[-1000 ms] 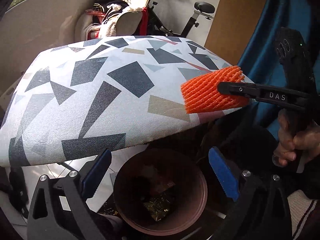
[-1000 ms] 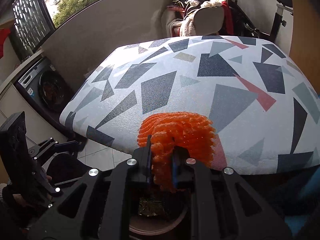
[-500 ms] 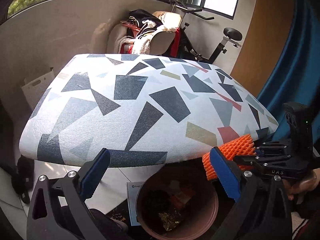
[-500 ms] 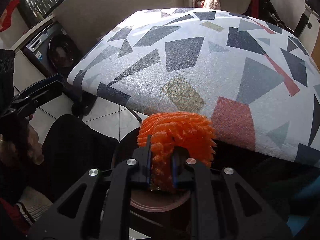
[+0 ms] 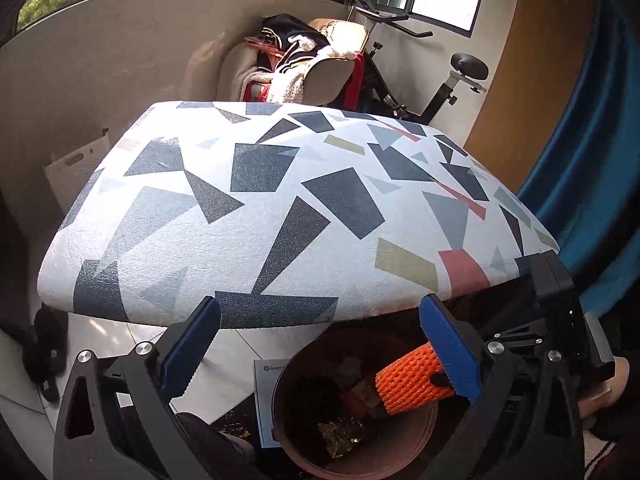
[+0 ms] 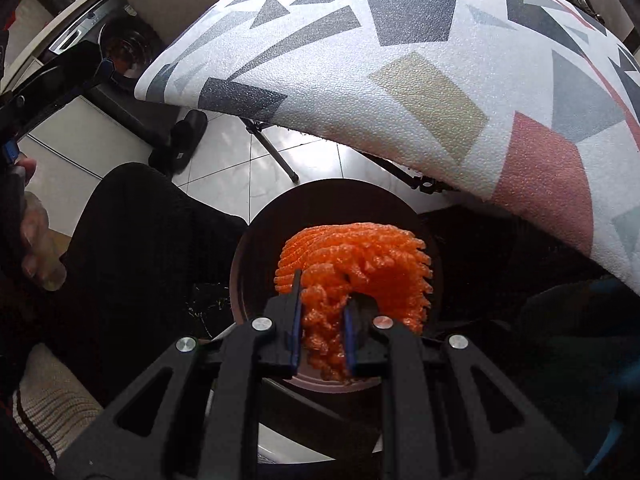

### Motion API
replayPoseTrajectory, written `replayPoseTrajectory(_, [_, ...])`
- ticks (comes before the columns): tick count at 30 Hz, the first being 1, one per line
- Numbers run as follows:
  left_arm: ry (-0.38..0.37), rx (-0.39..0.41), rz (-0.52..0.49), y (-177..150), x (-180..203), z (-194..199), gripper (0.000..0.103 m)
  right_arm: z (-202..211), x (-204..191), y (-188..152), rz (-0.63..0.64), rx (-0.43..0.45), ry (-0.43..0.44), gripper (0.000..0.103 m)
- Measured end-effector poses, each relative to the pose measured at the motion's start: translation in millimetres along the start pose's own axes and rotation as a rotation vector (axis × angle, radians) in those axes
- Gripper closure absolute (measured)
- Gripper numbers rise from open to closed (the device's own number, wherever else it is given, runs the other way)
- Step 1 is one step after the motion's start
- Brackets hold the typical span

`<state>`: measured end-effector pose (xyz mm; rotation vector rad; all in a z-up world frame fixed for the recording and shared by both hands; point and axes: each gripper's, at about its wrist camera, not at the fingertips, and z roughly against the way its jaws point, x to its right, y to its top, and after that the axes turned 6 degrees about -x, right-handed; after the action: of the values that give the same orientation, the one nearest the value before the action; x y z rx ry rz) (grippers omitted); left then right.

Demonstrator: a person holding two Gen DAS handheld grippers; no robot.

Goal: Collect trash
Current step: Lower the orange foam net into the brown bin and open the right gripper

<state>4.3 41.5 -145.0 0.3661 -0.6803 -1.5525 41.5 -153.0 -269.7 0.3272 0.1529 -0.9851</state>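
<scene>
Through the left wrist camera I saw my left gripper with its blue-padded tongs spread wide and holding nothing, and beyond them the orange foam net, a ribbed mesh sleeve, hanging over the mouth of the brown bin below the edge of the patterned table. Through the right wrist camera my right gripper had its tongs clamped on the net's crumpled end, the fanned ridges splaying out directly above the bin.

White tiled floor — brown bin and a paper on it.
</scene>
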Motion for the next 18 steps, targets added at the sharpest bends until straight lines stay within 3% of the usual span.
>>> replayPoseTrajectory(14, [-0.007, -0.023, 0.015, -1, -1, -7, 0.006, -25, 6, -2, -0.024, -0.087, -0.016, 0.075])
replayPoseTrajectory(18, [-0.01, -0.029, 0.016, -2, 0, -8, 0.006, -27, 8, -2, -0.031, -0.089, -0.028, 0.061])
